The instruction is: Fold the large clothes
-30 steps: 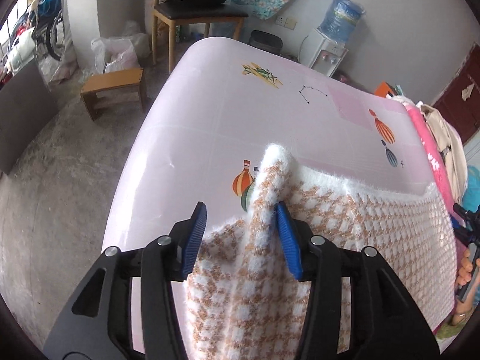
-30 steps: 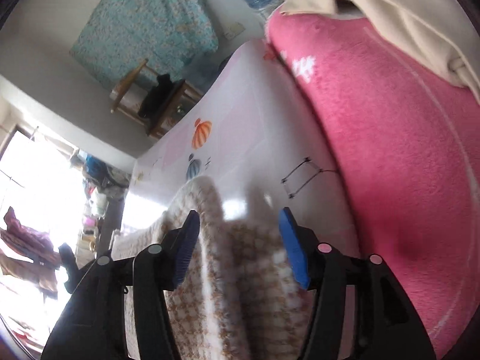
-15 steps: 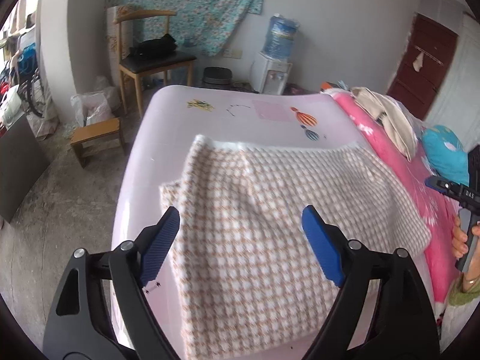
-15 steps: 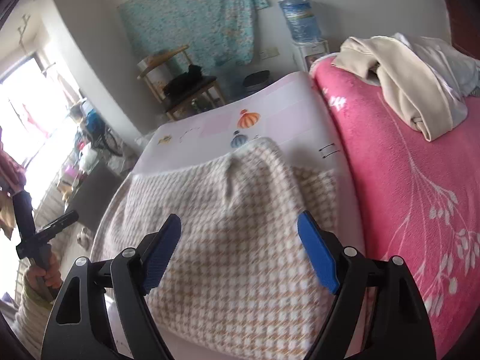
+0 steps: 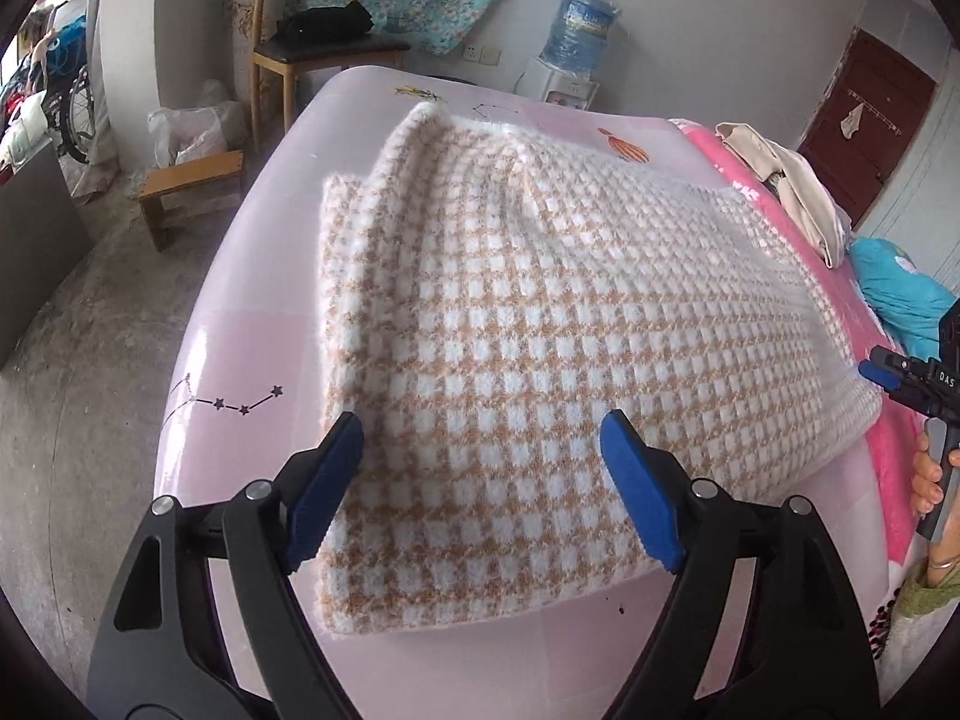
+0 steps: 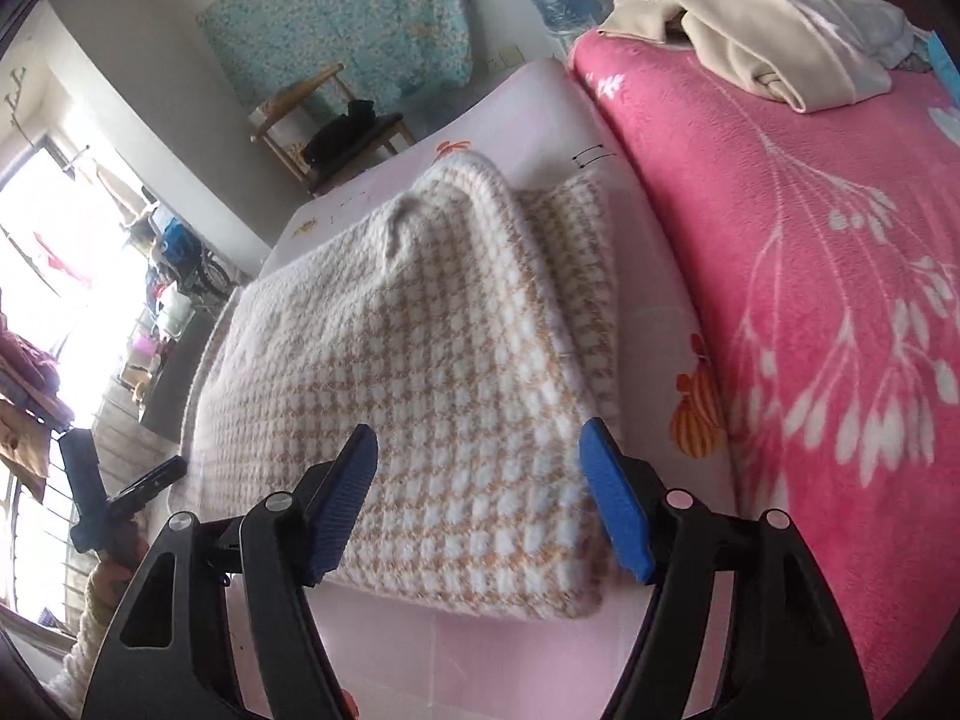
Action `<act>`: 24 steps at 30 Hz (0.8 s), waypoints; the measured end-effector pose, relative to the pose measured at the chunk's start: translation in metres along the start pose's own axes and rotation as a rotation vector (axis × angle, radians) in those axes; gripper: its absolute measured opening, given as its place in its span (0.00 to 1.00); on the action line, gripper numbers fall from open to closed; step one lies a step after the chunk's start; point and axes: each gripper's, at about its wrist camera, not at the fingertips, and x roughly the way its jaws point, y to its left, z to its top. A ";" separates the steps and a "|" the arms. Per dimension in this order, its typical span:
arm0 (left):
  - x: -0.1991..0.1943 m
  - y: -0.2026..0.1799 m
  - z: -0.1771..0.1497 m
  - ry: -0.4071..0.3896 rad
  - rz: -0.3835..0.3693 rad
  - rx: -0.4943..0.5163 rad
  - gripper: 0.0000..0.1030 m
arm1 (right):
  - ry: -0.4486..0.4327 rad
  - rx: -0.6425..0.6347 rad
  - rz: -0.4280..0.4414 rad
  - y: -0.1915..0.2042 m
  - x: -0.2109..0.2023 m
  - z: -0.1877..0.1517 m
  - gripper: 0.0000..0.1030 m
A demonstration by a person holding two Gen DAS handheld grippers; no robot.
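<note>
A fluffy white-and-tan checked garment (image 5: pixel 540 300) lies folded in a wide rectangle on the pale pink sheet (image 5: pixel 240 360). My left gripper (image 5: pixel 480 429) hovers over its near left corner; the jaws stand wide and are closing, and the blue pads touch no cloth. My right gripper (image 6: pixel 478 435) hangs over the near right corner of the garment (image 6: pixel 420 360), its jaws also wide and closing, gripping nothing. Each gripper shows at the edge of the other's view: the right gripper (image 5: pixel 888 372) and the left gripper (image 6: pixel 120 498), each in a hand.
A bright pink blanket (image 6: pixel 810 300) covers the bed's right side, with a heap of beige clothes (image 6: pixel 750 42) on it and a teal pillow (image 5: pixel 900 294). Beyond the bed stand a wooden chair (image 5: pixel 312 48), a low stool (image 5: pixel 186 180) and a water dispenser (image 5: pixel 576 60).
Both grippers let go of the garment's far edge, opened wide and drew back toward the near side. The garment now lies flat with its folded layer down.
</note>
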 end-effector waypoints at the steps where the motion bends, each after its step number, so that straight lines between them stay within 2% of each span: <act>1: -0.002 0.004 -0.001 -0.001 -0.001 -0.019 0.75 | -0.001 0.003 -0.045 -0.002 -0.003 -0.002 0.72; 4: -0.017 0.016 -0.006 -0.019 0.001 -0.088 0.75 | -0.001 0.026 -0.074 -0.006 -0.012 -0.016 0.72; 7: -0.039 0.016 -0.013 -0.058 -0.016 -0.106 0.76 | -0.033 -0.014 -0.109 0.011 -0.032 -0.034 0.72; 9: -0.057 0.006 -0.019 -0.084 -0.017 -0.084 0.76 | -0.059 -0.065 -0.133 0.033 -0.046 -0.048 0.74; 13: -0.094 -0.027 -0.030 -0.157 -0.012 -0.024 0.83 | -0.127 -0.176 -0.186 0.079 -0.070 -0.078 0.86; 17: -0.121 -0.060 -0.039 -0.212 0.014 0.031 0.89 | -0.185 -0.230 -0.220 0.114 -0.084 -0.096 0.94; 24: -0.140 -0.105 -0.049 -0.264 0.079 0.094 0.92 | -0.249 -0.303 -0.298 0.157 -0.099 -0.114 0.94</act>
